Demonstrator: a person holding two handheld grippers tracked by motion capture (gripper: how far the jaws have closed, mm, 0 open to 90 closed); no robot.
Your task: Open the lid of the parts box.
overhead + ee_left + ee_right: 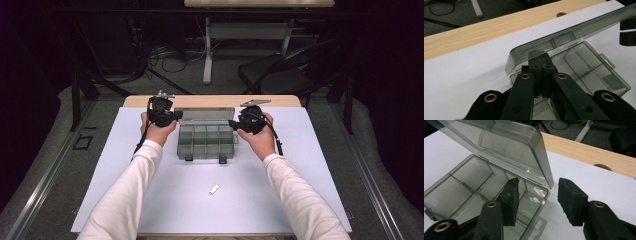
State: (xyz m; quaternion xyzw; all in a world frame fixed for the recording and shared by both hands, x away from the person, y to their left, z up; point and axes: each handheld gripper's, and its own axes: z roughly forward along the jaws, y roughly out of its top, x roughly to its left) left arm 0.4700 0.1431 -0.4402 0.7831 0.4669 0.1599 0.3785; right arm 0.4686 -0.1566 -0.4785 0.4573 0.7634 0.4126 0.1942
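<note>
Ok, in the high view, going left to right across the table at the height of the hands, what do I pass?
Left black tongs in the person's left hand → clear smoky plastic compartment box with its lid open → right black tongs in the right hand.

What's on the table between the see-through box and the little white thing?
Nothing. In the high view, only bare white table lies between the clear grey plastic compartment box and the small white block.
</note>
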